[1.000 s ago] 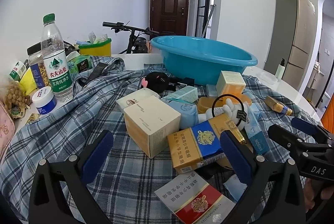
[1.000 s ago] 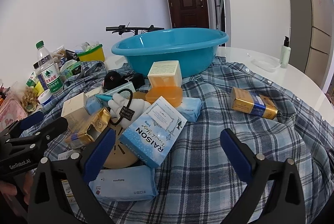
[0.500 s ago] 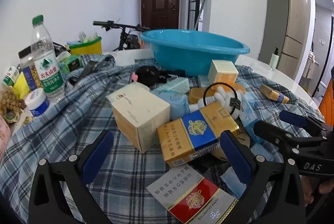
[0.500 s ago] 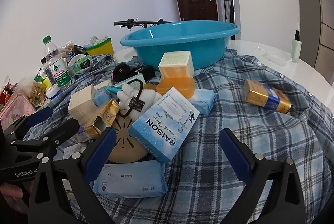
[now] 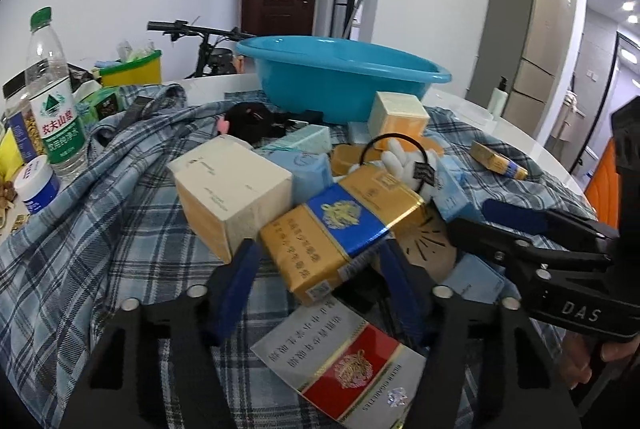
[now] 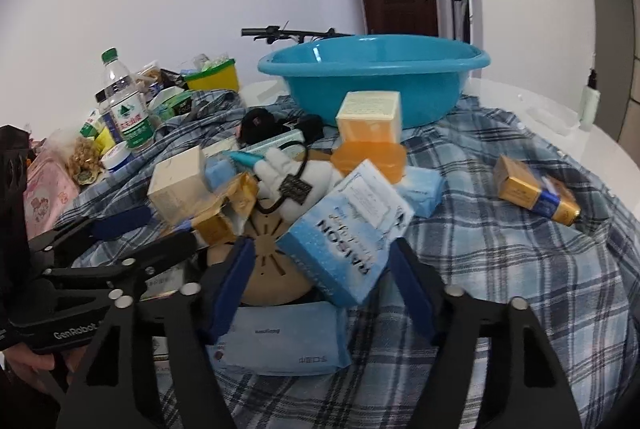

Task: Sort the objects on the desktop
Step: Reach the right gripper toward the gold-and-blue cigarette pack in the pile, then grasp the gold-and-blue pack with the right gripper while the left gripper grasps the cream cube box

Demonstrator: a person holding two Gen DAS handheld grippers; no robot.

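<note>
Left claw (image 5: 318,265) | your jaws just narrowed around the gold-and-blue carton (image 5: 340,229), contact unclear | right claw (image 6: 320,269) closing likewise about the RAISON box (image 6: 348,237) | both lie in the pile before the basin (image 6: 372,77) | lifts look imminent

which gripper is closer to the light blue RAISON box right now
Right. The right gripper has the RAISON box between its fingers, which have just been closing. The left gripper sits left of it, straddling the gold and blue carton.

Blue-and-white plaid cloth (image 6: 500,269), turquoise basin (image 6: 372,85), gold-and-blue carton (image 5: 340,229), seemingly pale-blue box (image 6: 348,233)
</note>
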